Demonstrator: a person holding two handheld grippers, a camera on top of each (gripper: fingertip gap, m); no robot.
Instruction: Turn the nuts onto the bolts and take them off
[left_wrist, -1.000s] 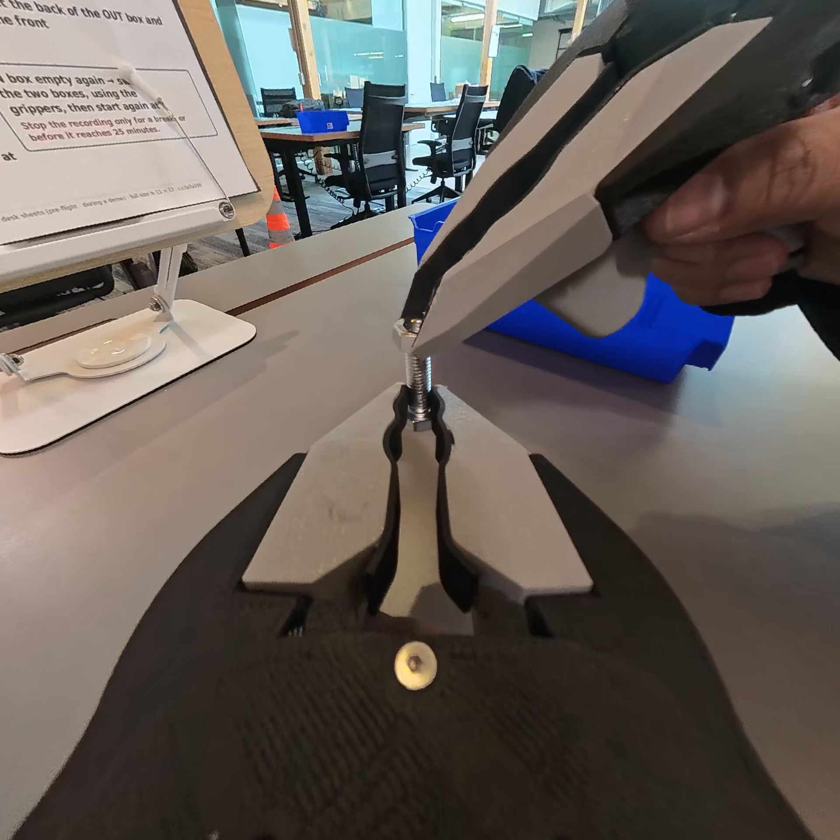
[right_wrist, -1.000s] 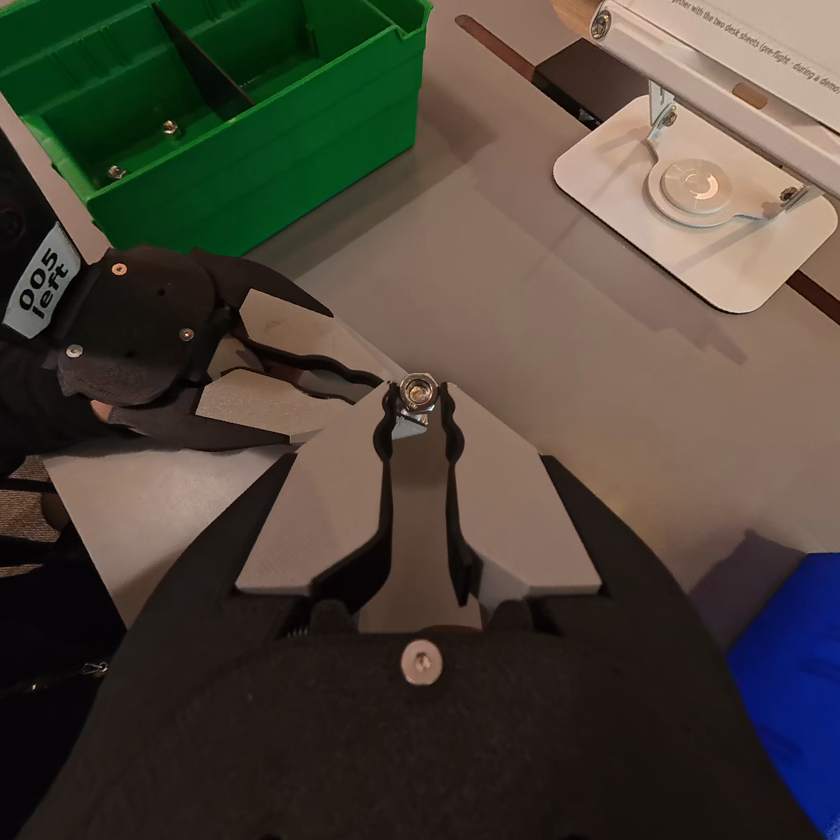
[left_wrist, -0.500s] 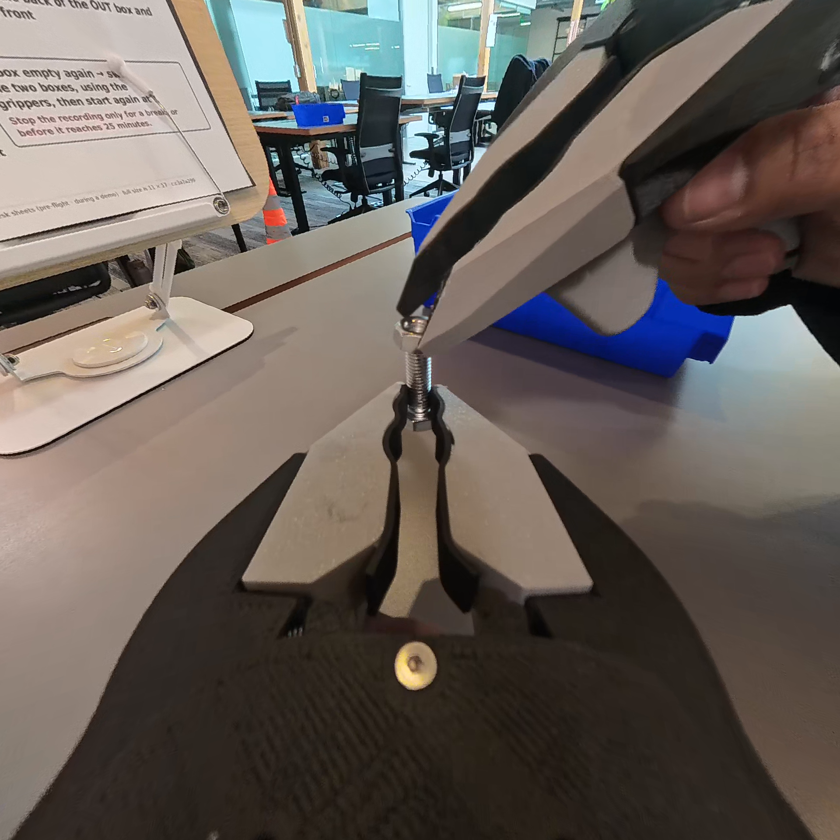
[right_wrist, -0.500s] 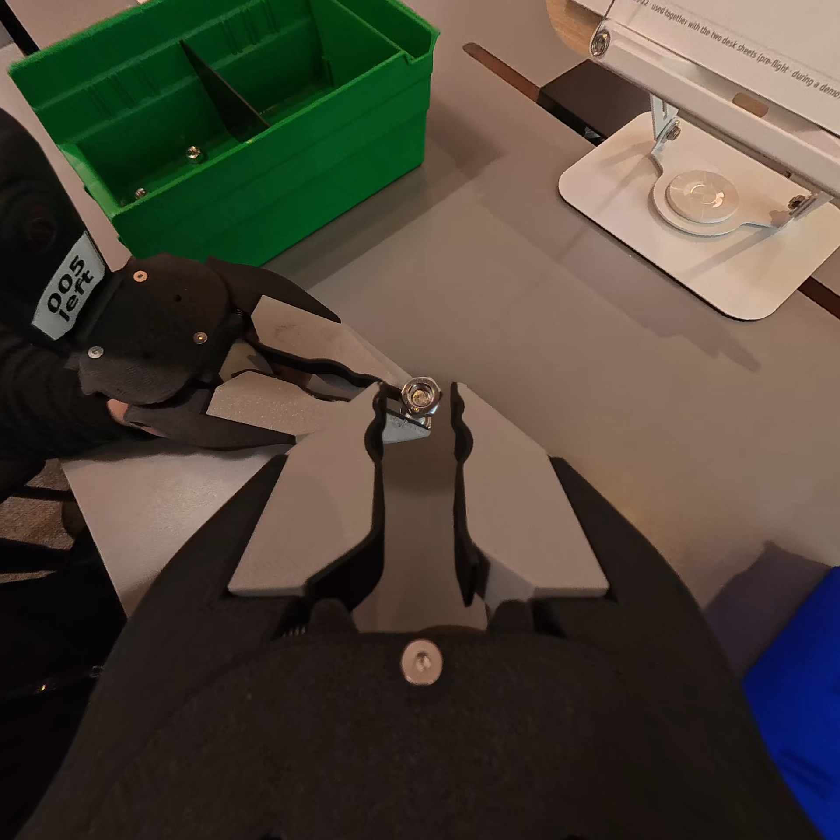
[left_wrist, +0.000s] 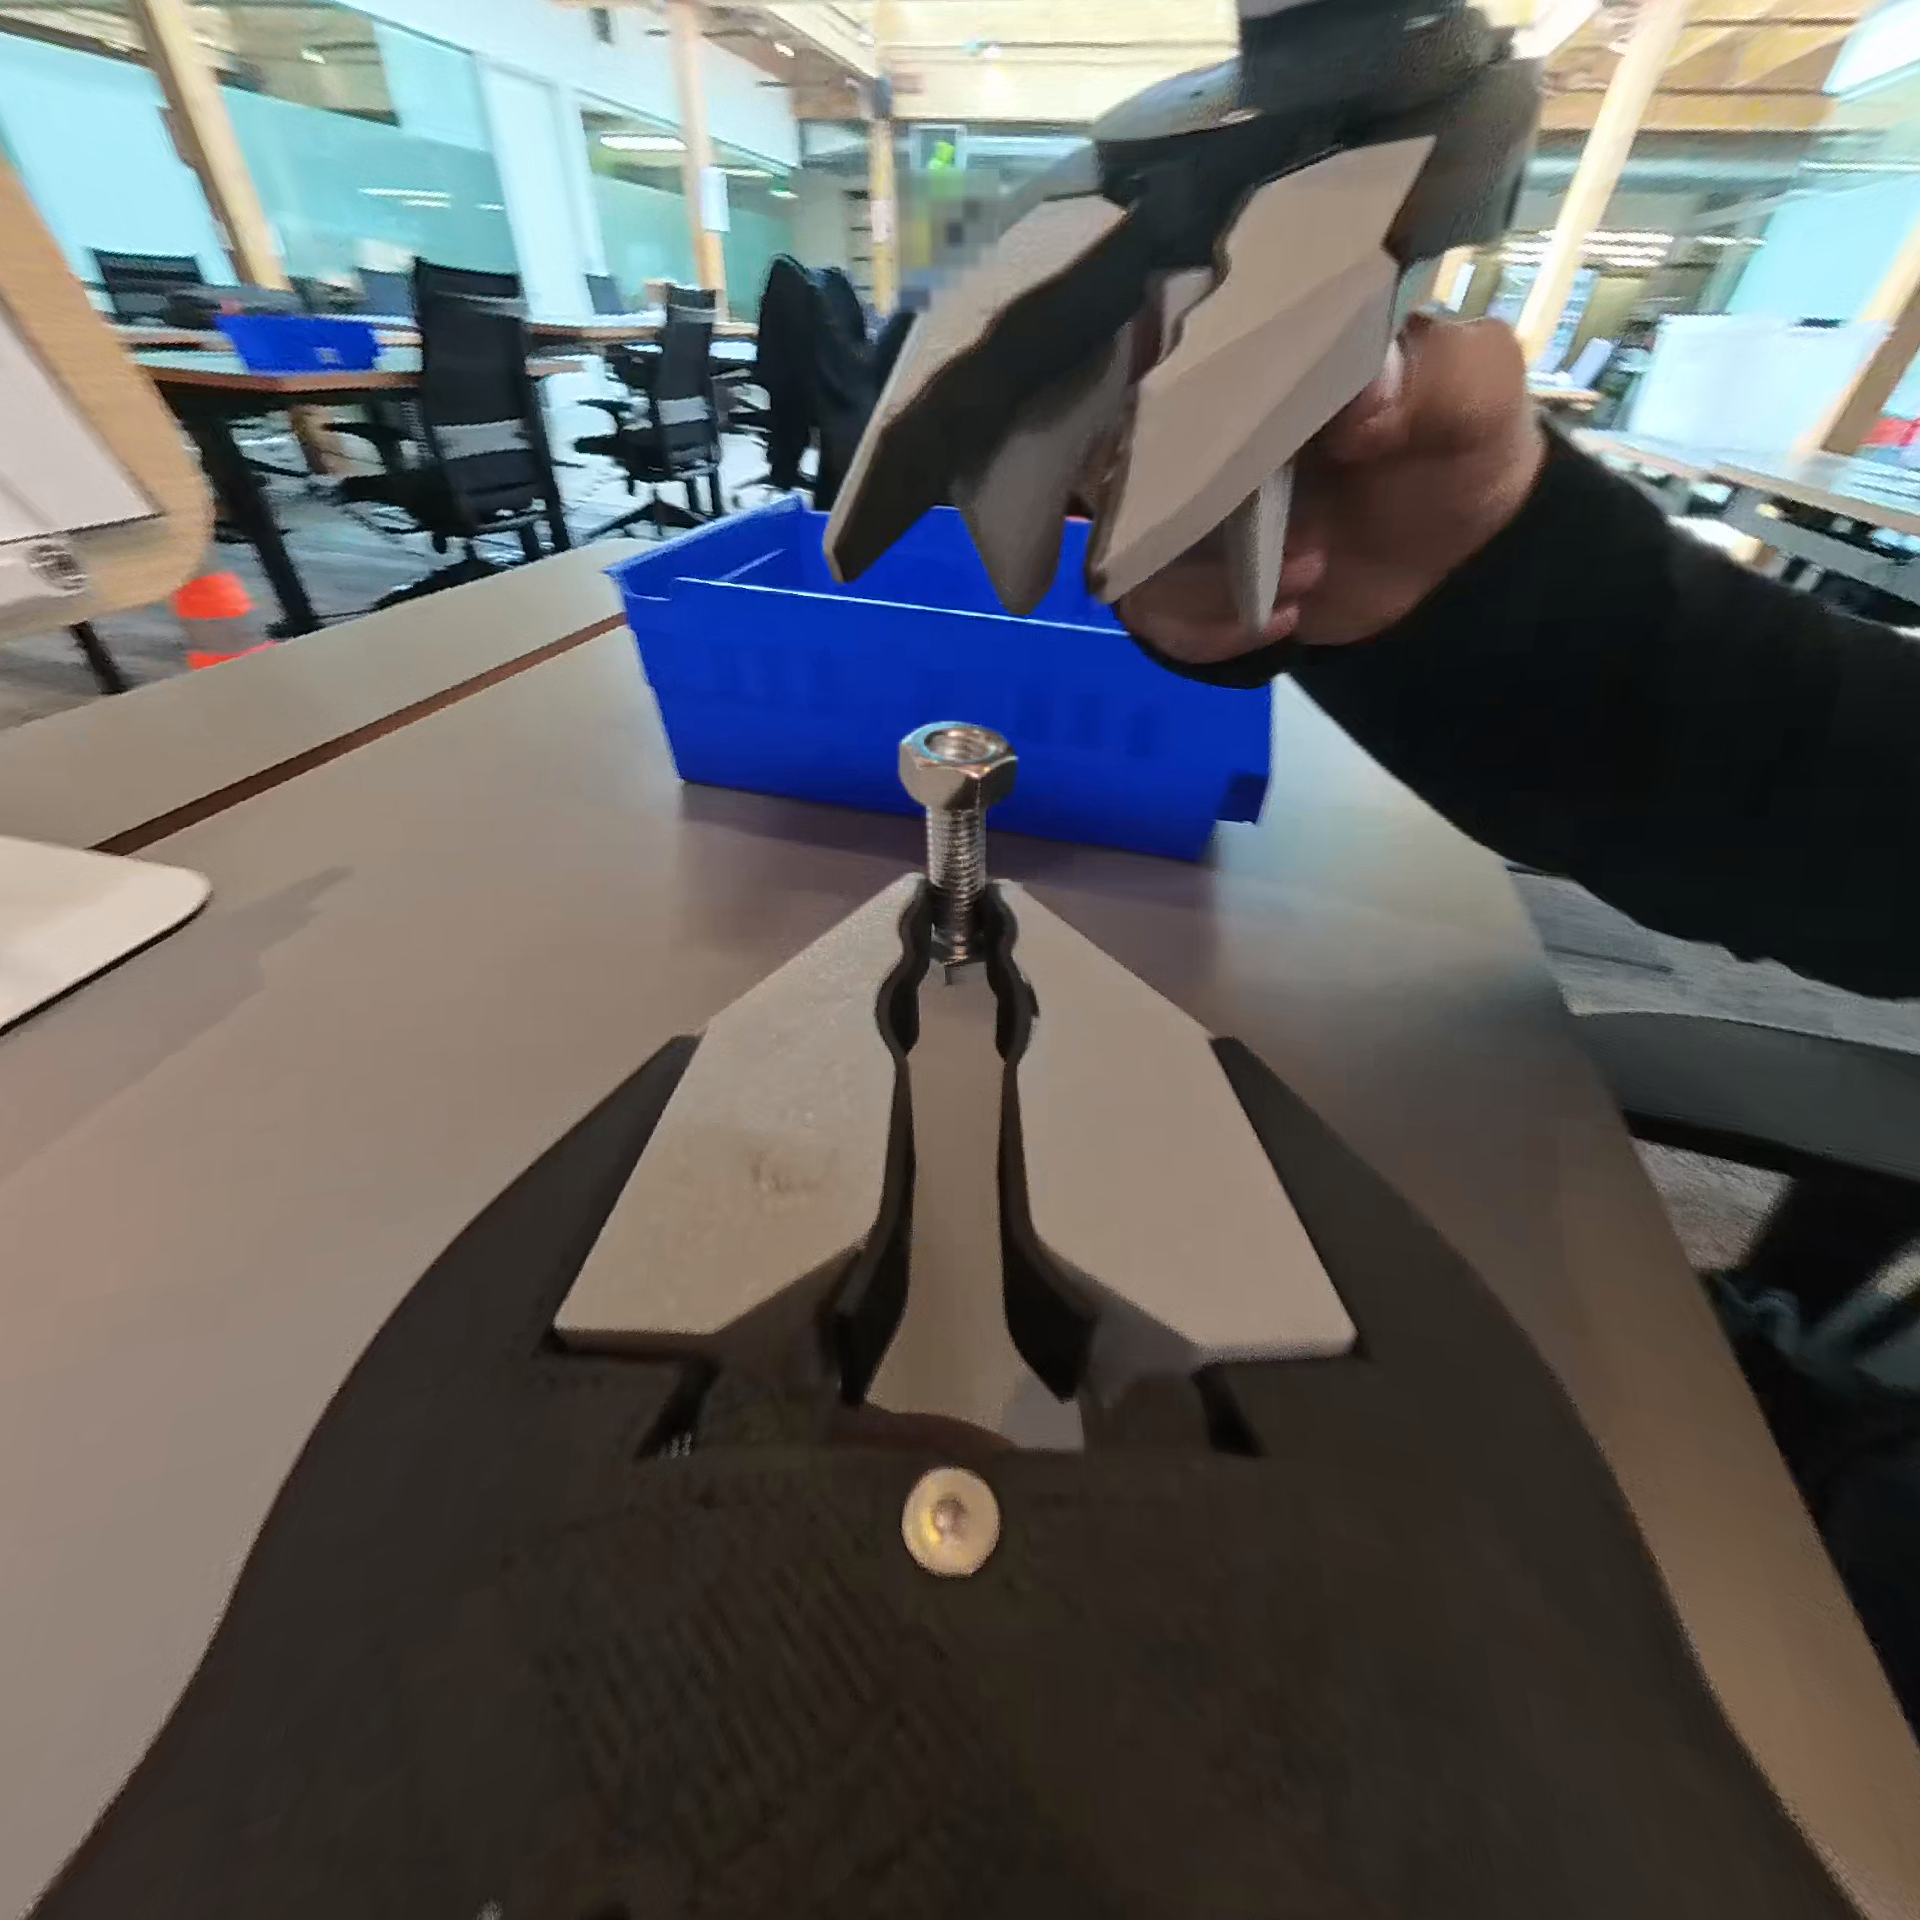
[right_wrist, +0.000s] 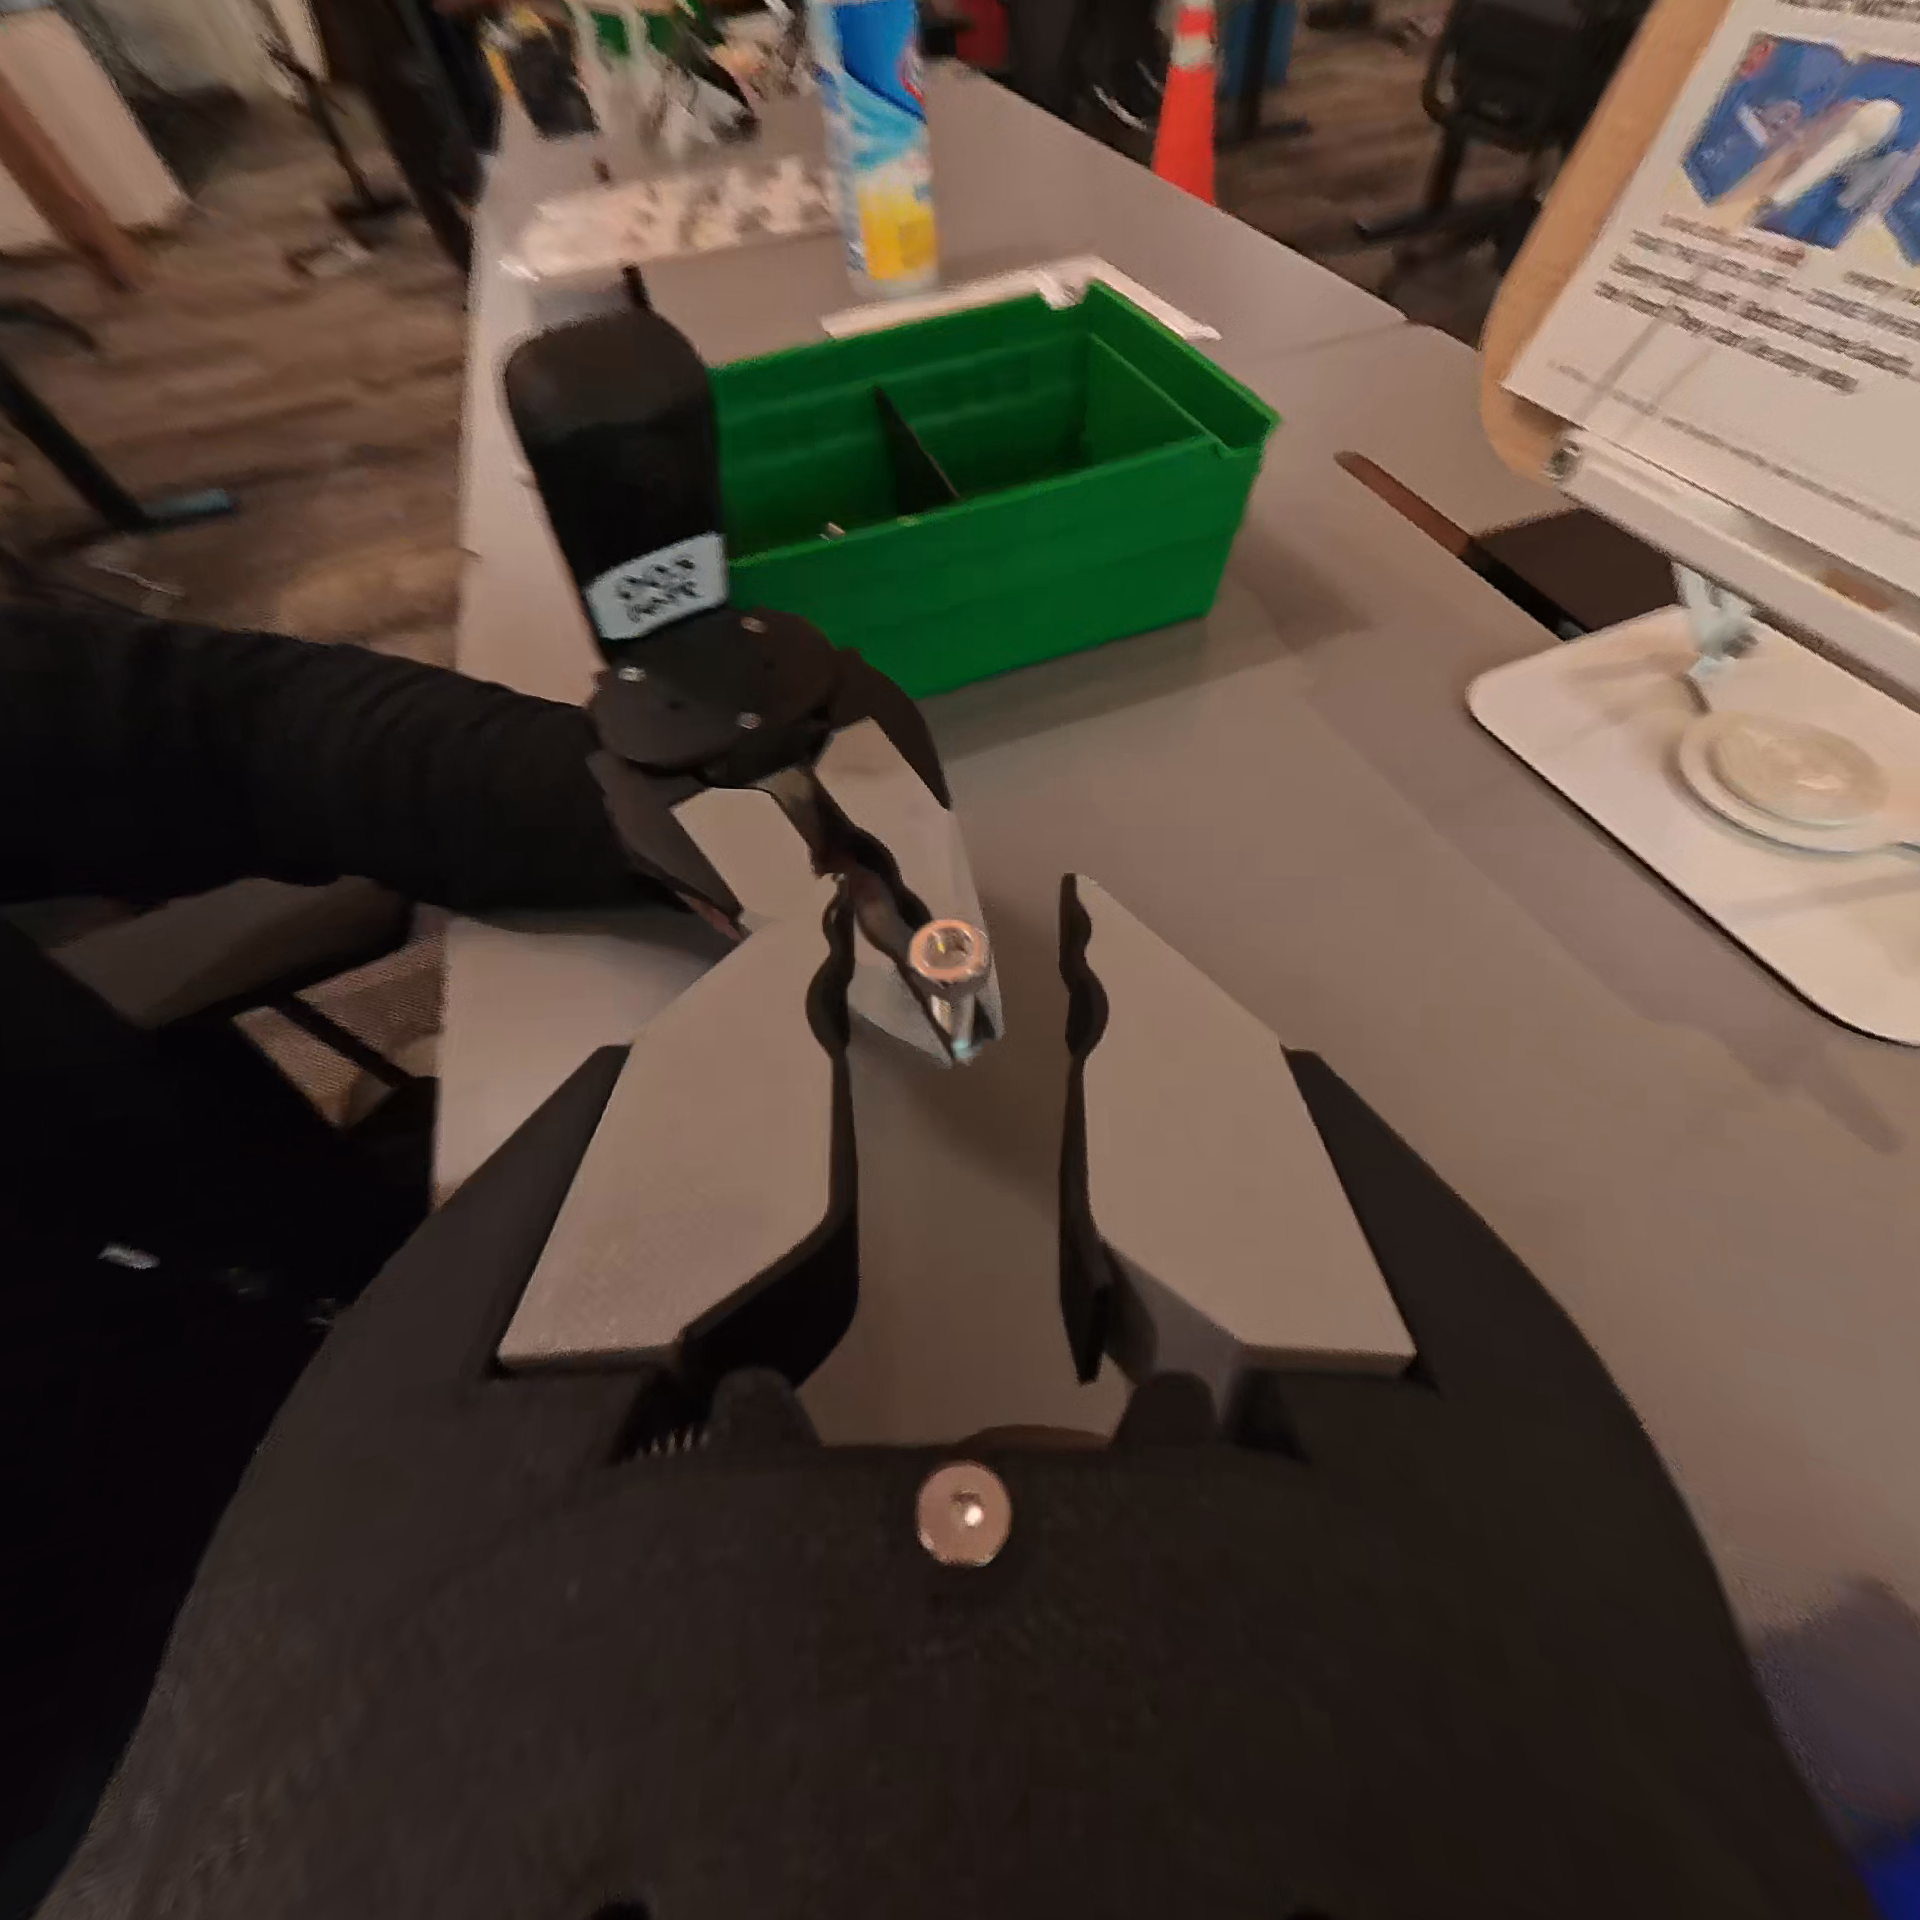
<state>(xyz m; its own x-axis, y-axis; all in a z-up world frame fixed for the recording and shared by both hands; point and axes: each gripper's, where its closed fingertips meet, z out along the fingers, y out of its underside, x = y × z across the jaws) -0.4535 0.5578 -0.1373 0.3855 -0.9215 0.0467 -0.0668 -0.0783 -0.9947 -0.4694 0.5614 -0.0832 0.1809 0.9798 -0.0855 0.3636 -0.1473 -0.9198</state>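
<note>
The left gripper (left_wrist: 956, 935) was clamped tight on the lower end of the bolt (left_wrist: 954, 857), which stood upright above the grey tabletop (left_wrist: 468, 935) with the nut (left_wrist: 956, 764) sitting at the top of its threads. Above and behind it hung the right gripper (left_wrist: 966, 582), its jaws spread wide and holding nothing, clear of the nut with open air between. The blue bin (left_wrist: 935, 707) stood just behind the bolt toward the far right part of the tabletop, and the person's dark sleeve (left_wrist: 1662, 769) reached in across the right edge. In the right wrist view the green bin (right_wrist: 997, 551) with its dark divider sat toward the far left, beyond the left gripper (right_wrist: 961, 1013); a few small metal pieces lay inside it, too blurred to tell apart. A white stand base (right_wrist: 1683, 821) rested at the far right beneath a tilted printed sheet (right_wrist: 1766, 249), and a spray bottle (right_wrist: 878, 156) and an orange cone (right_wrist: 1184, 104) stood farther off. Nothing lay between the right gripper's fingers (right_wrist: 686, 1174) and the nut (right_wrist: 948, 951). A second earlier the right gripper had been closed on the nut; half a second earlier its jaws had begun to part around it; by this moment it had let go, opened fully and lifted away, while the left gripper's hold on the bolt had not changed.
</note>
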